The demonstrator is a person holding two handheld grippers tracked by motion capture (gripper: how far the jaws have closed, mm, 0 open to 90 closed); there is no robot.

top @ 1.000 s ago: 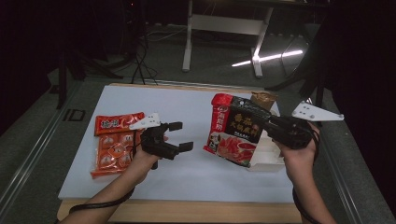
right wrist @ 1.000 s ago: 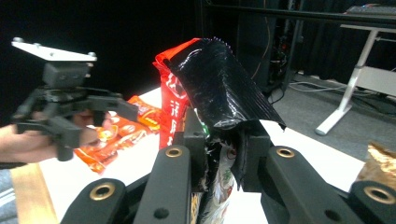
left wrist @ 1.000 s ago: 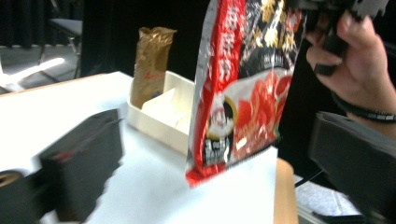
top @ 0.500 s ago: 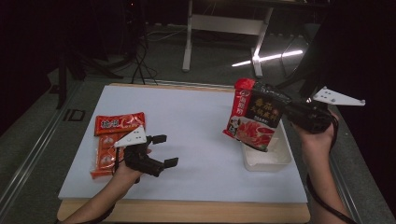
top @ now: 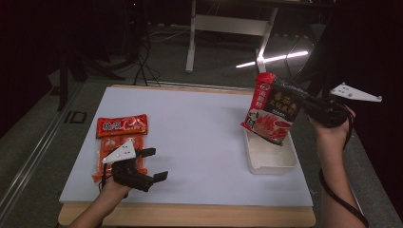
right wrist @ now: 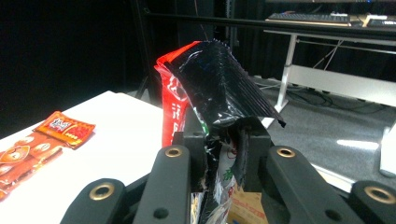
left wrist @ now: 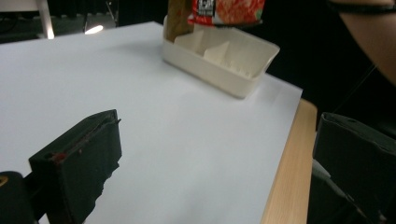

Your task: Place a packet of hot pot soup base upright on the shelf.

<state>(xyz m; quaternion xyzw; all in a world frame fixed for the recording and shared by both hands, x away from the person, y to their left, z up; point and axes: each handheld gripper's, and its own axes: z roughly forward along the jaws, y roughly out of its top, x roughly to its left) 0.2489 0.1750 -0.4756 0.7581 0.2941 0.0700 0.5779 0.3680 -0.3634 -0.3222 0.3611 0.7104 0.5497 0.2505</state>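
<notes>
- The right hand-held gripper (top: 304,102) is clamped on a red and black sauce packet (top: 273,109), holding it in the air above the far end of the white tray (top: 271,161).
- In the right gripper view the jaws pinch the packet's crinkled black edge (right wrist: 224,93) between them, and the packet bends up and over the jaws.
- The packet hangs tilted, its red top edge up and its lower corner just above the tray; I cannot tell whether it touches the tray's rim.
- The tray sits on the right side of the white bench (top: 199,128), near the bench's right edge. In the left gripper view its inner dividers (left wrist: 219,51) show, with the packet's lower part (left wrist: 224,11) above it.
- The left hand-held gripper (top: 154,164) is open and holds nothing, its jaws spread over bare bench at the near left.
- Just beside that gripper lie two orange-red snack packets (top: 121,126), one behind the other, flat on the bench's left side and well apart from the tray.
- The person's right hand (top: 332,128) holds its gripper raised beyond the bench's right edge.
</notes>
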